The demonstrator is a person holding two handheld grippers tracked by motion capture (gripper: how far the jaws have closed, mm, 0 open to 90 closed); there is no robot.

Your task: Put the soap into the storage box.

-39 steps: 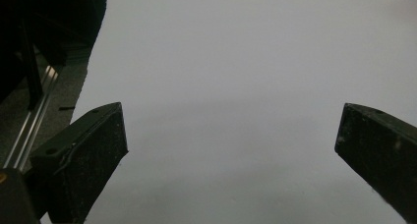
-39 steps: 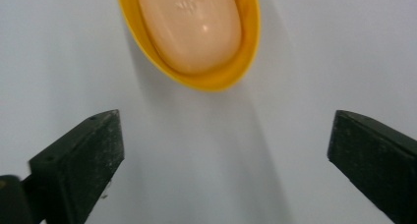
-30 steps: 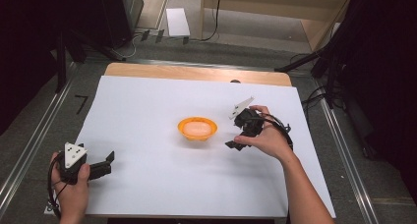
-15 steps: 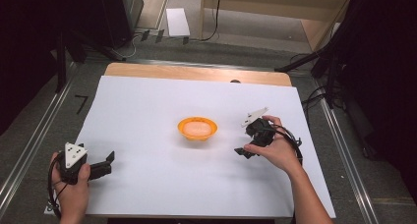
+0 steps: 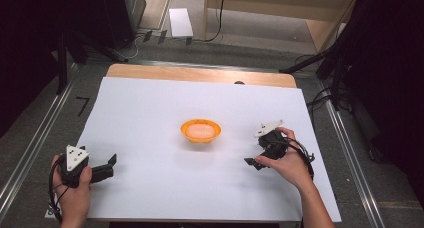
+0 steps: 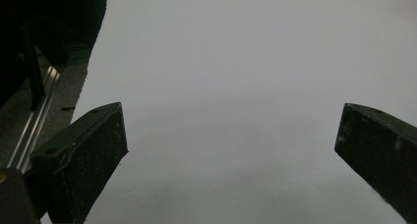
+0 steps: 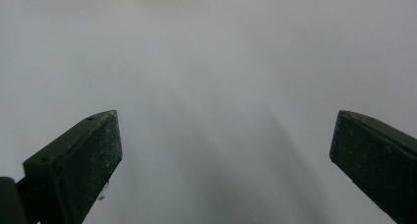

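Orange bowl (image 5: 200, 130) sits at frame centre on the white desk (image 5: 150, 198). Right gripper (image 5: 253, 161), lower right, and left gripper (image 5: 111, 165), lower left, both empty, jaws spread wide.

A bowl (image 5: 200, 130) sits near the middle of the tabletop (image 5: 150, 108). The left tongs (image 5: 111, 165) rest at the near left corner, well apart from the bowl. The right tongs (image 5: 254, 158) lie to the bowl's right and slightly nearer the person, near it but not touching.
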